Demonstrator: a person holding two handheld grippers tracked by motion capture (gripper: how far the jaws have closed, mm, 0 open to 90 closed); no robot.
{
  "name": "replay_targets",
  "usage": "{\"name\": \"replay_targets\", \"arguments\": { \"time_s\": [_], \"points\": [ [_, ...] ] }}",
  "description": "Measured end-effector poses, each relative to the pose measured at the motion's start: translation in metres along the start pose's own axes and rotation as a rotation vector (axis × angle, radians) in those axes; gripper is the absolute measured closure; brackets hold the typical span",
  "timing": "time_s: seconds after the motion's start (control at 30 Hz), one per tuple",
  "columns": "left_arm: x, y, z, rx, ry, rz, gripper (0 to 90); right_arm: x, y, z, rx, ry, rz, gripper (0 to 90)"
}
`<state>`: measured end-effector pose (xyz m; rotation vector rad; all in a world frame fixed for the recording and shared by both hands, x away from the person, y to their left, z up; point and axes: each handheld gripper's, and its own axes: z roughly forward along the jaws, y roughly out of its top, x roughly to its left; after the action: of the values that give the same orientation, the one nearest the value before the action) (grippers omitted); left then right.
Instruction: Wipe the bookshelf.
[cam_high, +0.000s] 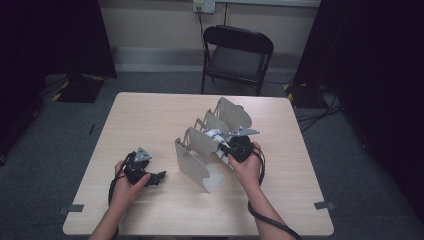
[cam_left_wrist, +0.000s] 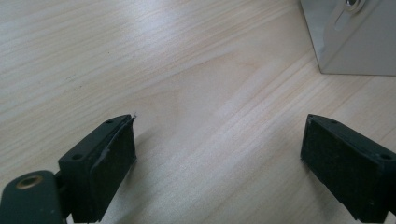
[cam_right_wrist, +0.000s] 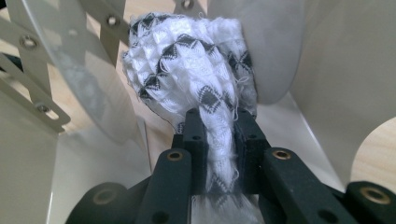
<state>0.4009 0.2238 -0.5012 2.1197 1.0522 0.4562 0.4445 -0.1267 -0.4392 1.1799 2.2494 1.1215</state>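
Right gripper (cam_right_wrist: 218, 140) w/ fingers clamped on the patterned cloth (cam_right_wrist: 191, 65): imo ease it straight down btwn the rack (cam_high: 192, 162) dividers w/o snagging; left gripper (cam_left_wrist: 219, 163) open, idle on worktop (cam_left_wrist: 140, 56).

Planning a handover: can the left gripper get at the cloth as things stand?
Probably not directly. The left gripper rests open on the table, and the rack's near plate stands between it and the cloth, which the right gripper clamps between plates.

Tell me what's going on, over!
Right gripper shut on patterned cloth, between the metal rack dividers. Left gripper open, empty, low over the table. Dividers close on both sides of cloth.
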Motion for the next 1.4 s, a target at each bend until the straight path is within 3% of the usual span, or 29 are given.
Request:
{"name": "replay_targets", "arguments": {
  "time_s": [0.4, 0.63, 0.9, 1.0, 1.03, 1.17, 1.27, 1.3, 1.4],
  "points": [
    [0.000, 0.000, 0.000, 0.000, -0.001, -0.001, 10.0, 0.006, -0.027, 0.014, 0.075, 0.031, -0.007, 77.9],
    [0.000, 0.000, 0.000, 0.000, -0.001, -0.001, 9.9, 0.005, -0.033, 0.005, 0.076, 0.045, -0.015, 77.8],
    [0.000, 0.000, 0.000, 0.000, 0.002, -0.001, 9.9, 0.002, -0.014, -0.025, -0.006, 0.054, -0.006, 77.8],
    [0.000, 0.000, 0.000, 0.000, 0.002, -0.001, 9.9, 0.004, 0.004, -0.037, -0.079, 0.078, 0.008, 77.8],
    [0.000, 0.000, 0.000, 0.000, 0.002, -0.001, 9.9, 0.008, 0.017, -0.043, -0.114, 0.083, -0.007, 77.8],
    [0.000, 0.000, 0.000, 0.000, 0.002, -0.001, 9.9, 0.016, 0.033, -0.046, -0.152, 0.091, -0.030, 77.8],
    [0.000, 0.000, 0.000, 0.000, 0.002, -0.001, 9.9, 0.023, 0.041, -0.039, -0.137, 0.079, -0.062, 77.9],
    [0.000, 0.000, 0.000, 0.000, 0.002, -0.001, 9.9, 0.022, 0.039, -0.031, -0.115, 0.083, -0.048, 77.9],
    [0.000, 0.000, 0.000, 0.000, 0.001, -0.001, 9.9, 0.018, 0.035, -0.027, -0.129, 0.097, -0.006, 78.0]
  ]
}}
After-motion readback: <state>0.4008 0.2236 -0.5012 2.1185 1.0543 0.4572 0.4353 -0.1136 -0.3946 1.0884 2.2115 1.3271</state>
